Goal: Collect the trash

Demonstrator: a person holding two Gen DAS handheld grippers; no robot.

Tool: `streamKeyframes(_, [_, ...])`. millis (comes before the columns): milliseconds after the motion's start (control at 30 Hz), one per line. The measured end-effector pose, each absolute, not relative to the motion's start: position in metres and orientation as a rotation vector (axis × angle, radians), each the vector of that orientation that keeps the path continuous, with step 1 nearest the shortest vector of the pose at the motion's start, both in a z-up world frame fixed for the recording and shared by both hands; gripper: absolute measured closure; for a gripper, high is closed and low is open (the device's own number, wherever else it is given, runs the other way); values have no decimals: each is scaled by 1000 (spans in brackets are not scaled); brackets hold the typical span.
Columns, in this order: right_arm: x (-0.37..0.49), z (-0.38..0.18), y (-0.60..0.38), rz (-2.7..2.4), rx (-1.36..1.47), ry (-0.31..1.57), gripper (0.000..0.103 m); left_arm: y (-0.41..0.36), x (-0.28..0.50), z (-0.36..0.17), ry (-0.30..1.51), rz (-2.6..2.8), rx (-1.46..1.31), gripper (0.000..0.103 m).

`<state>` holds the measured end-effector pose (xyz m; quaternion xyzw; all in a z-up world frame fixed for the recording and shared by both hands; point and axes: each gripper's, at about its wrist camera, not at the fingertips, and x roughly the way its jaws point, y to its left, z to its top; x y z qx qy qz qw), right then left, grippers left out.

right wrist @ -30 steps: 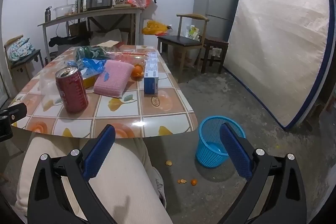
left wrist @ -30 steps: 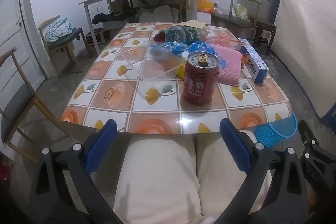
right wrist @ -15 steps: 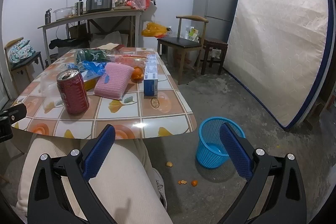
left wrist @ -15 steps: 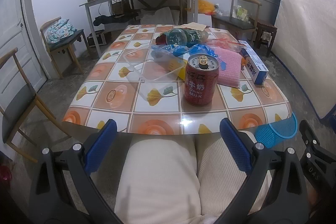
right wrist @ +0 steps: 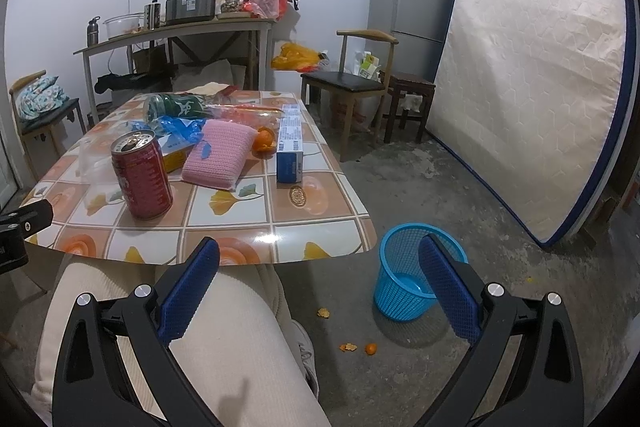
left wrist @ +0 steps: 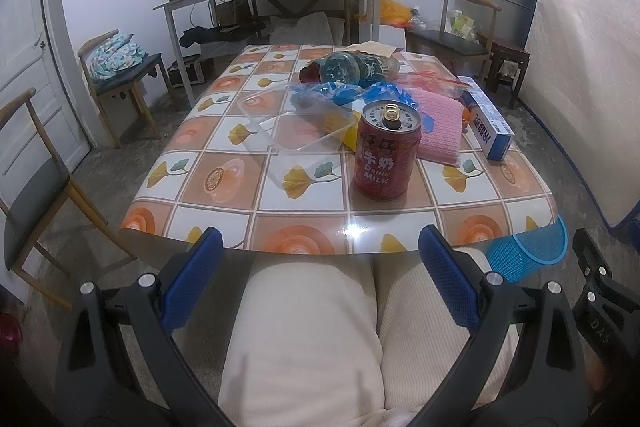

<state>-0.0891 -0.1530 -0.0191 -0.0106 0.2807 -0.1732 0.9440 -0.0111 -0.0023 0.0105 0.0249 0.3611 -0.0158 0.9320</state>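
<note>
Nothing looks collected yet, as far as can be judged; the left gripper [left wrist: 320, 271] hangs over the person's lap with its jaws spread wide and empty, and the right gripper [right wrist: 320, 273] is likewise spread and holding nothing; just beyond and right of it the blue basket [right wrist: 416, 269] stands on the floor, apparently bare inside, with orange peel scraps [right wrist: 349, 347] lying near it; ahead of the left gripper, past the table [left wrist: 280, 239] edge, the red milk can [left wrist: 386, 151] stands upright; behind it lie a clear plastic lid [left wrist: 296, 123], a pink pad [left wrist: 438, 131], a blue-and-white box [left wrist: 490, 125] and crumpled blue wrappers [left wrist: 340, 93], all still to be gathered.
</note>
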Motion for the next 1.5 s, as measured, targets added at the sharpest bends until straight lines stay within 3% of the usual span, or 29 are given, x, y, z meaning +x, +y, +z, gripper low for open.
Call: streamKeyframes(1500, [-90, -19, -152, -353, -14, 571, 6, 2, -10, 7, 746, -28, 48, 9])
